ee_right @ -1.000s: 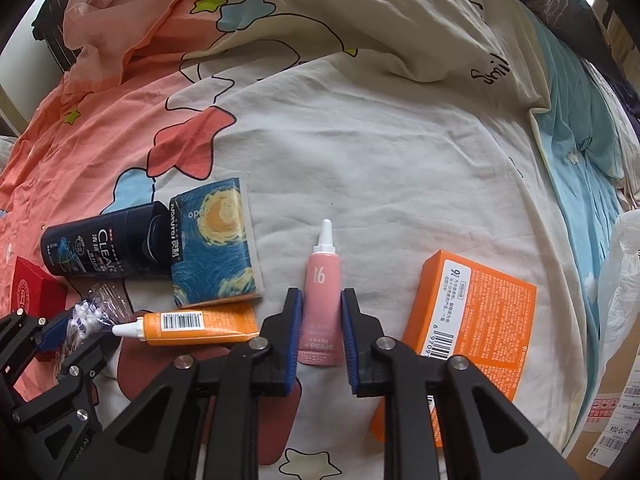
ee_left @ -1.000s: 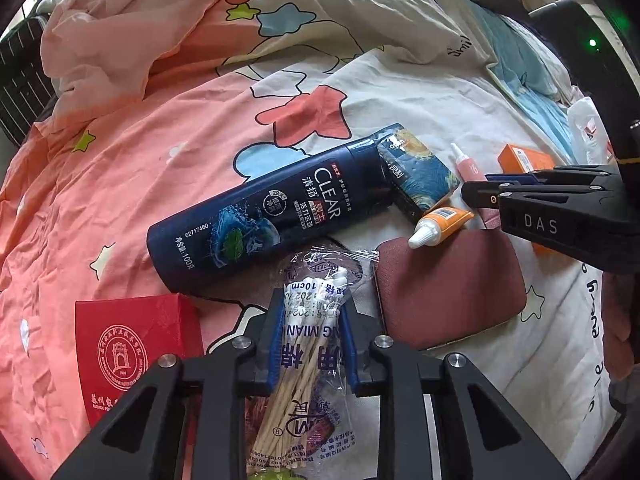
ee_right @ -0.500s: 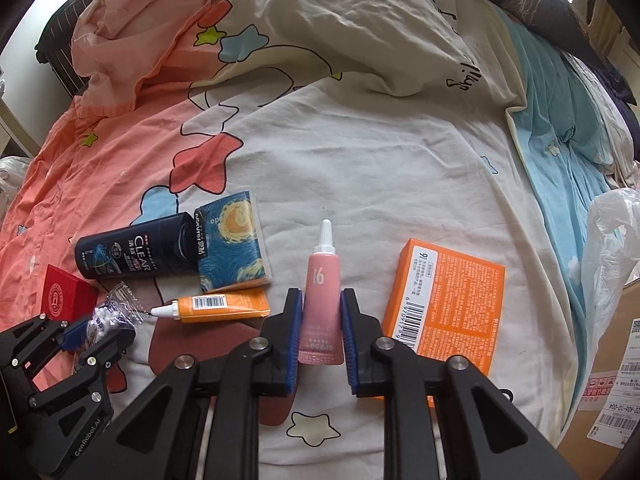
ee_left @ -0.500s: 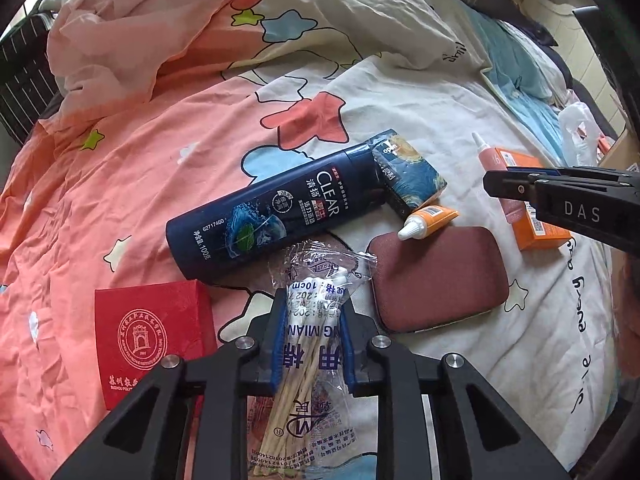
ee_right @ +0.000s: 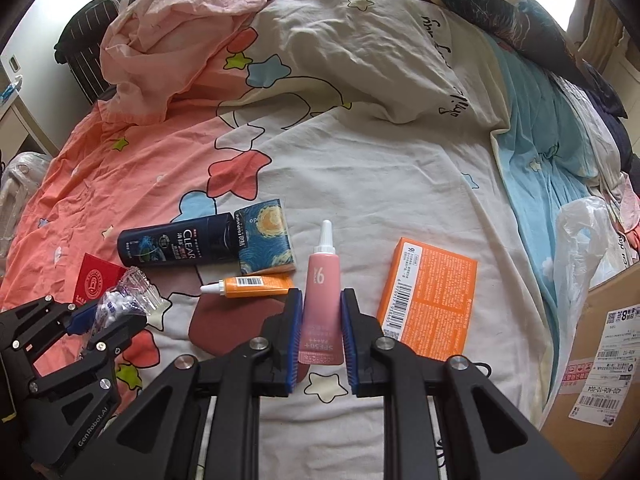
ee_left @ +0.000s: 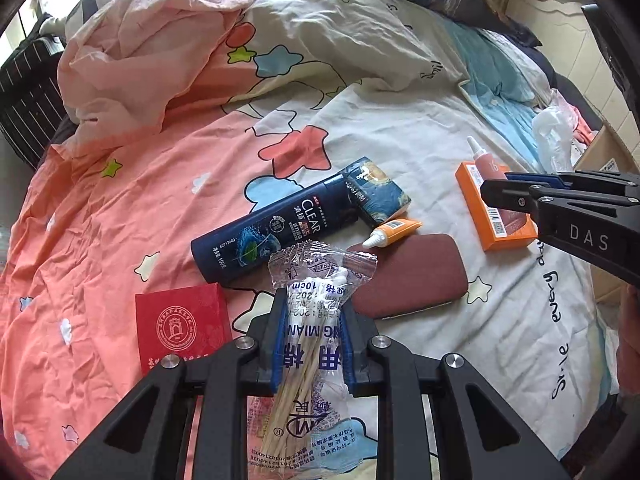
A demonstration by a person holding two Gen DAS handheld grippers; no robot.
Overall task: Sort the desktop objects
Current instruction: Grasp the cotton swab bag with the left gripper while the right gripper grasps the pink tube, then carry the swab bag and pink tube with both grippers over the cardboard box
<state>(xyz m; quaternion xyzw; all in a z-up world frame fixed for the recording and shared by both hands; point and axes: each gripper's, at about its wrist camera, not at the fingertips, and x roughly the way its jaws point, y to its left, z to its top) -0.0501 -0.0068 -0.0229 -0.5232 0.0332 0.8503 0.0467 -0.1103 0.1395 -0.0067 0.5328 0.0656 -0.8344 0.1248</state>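
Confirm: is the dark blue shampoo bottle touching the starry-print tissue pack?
Touching. In the right wrist view the dark blue shampoo bottle has its cap end butted against the starry-print tissue pack, no bedsheet showing between.

Left tool (ee_left: 312, 334) clamped cotton swab packet (ee_left: 316, 344) above bed (ee_left: 100, 220). Right tool (ee_left: 516, 192) held pink tube (ee_left: 486, 164) over orange box (ee_left: 494, 216).

Bed: star-print quilt (ee_right: 360, 152) spread flat; pink sheet (ee_right: 180, 32) bunched far left. Clear bag (ee_right: 580, 248) and cardboard box (ee_right: 600, 360) at right edge.
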